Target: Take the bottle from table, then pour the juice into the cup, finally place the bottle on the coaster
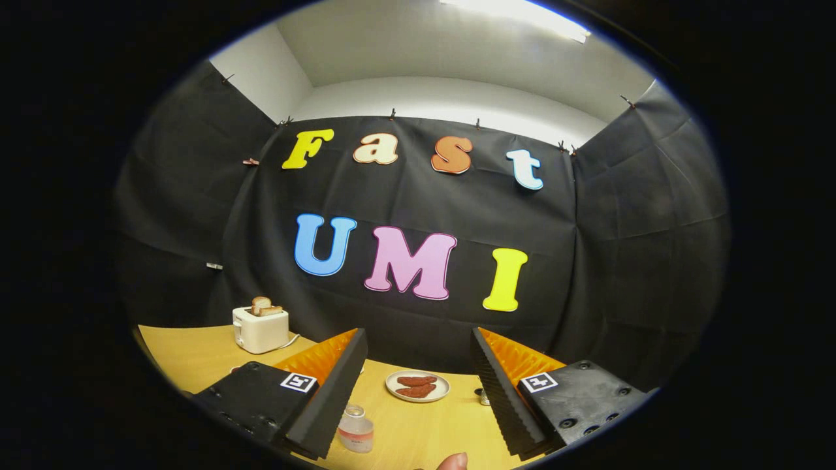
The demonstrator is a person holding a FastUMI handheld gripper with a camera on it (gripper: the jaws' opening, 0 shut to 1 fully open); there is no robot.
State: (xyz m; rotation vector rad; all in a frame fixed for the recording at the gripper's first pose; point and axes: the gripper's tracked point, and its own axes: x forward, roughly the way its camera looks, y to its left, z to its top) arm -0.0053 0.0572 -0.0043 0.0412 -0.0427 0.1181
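Nearest the camera, a rounded fingertip (452,461) of a person pokes up at the near edge of the bench (196,352), a smooth, pale wooden surface. Just above it the claw (418,349) is spread wide, its two ridged, wedge-shaped fingers well apart and holding nothing; each sits on a blocky mount that bears a small square printed marker.

The bottle (355,429) stands on the bench low beside the left finger, partly hidden by it. It looks small, clear and rounded, with a pale label and an open-looking top. Judging from this, the task is at its very start: the bottle is not yet picked up, so grasping, pouring and setting down all remain.

Further along, between the fingers, a round white plate (417,386) holds two reddish-brown, oval pieces of food. A small metallic object (482,395), too hidden to identify, sits beside the right finger. Towards the far left corner stands a boxy white toaster (260,329) with browned slices rising from its slots and a cord trailing right.
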